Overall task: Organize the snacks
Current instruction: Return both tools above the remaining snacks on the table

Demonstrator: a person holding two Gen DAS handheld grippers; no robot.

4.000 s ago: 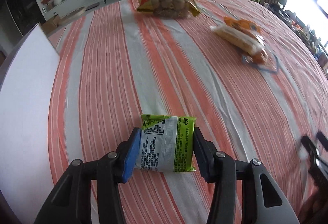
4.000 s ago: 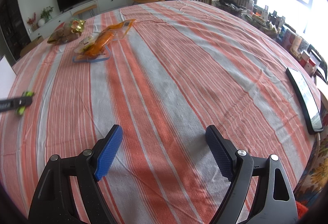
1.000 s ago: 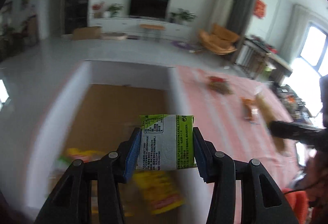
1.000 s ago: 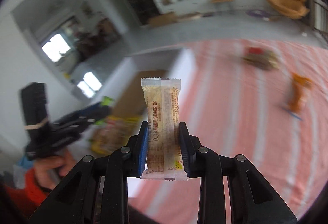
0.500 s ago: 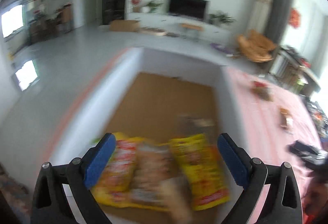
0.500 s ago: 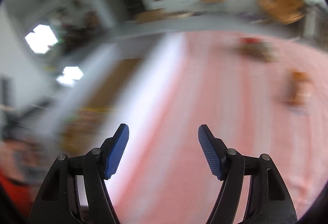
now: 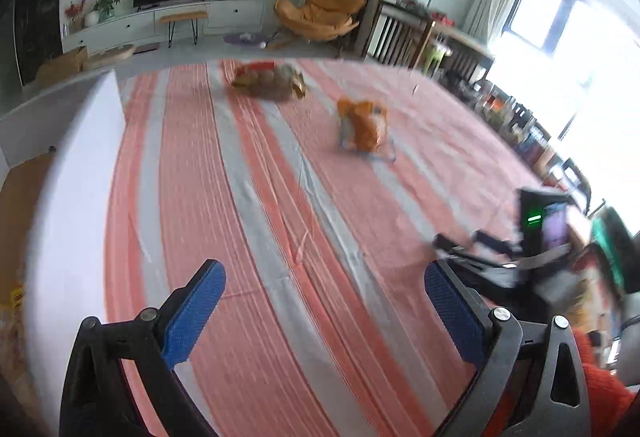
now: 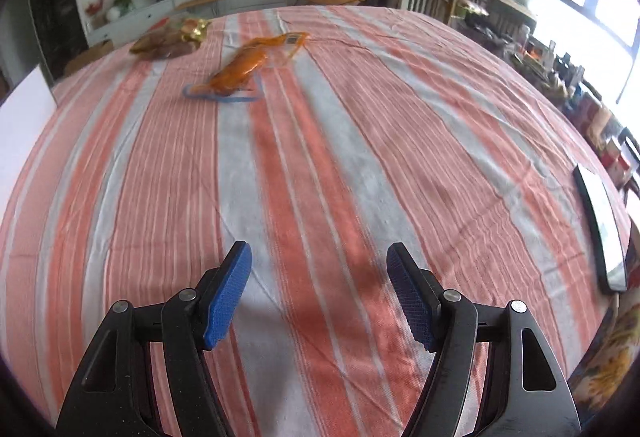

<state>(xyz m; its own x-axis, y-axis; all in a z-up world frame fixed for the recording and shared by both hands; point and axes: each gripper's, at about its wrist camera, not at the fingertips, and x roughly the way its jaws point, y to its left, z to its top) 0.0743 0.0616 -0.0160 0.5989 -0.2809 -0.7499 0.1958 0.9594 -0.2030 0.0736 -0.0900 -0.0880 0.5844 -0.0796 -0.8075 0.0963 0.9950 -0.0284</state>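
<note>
my left gripper (image 7: 324, 303) + right gripper (image 8: 318, 293) both apart, empty | orange snack bag (image 8: 240, 71) far ahead | risk: crinkly film slips on pinch

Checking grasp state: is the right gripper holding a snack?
No, the right gripper is open and empty over the striped cloth.

Snack packs on striped cloth, ahead of both claws: two. One orange pack (image 8: 239, 71); one brown, gold-trimmed bag (image 8: 170, 36), farther ahead.

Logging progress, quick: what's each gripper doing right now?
Left gripper: open, holding nothing.
Right gripper: open, holding nothing.
</note>
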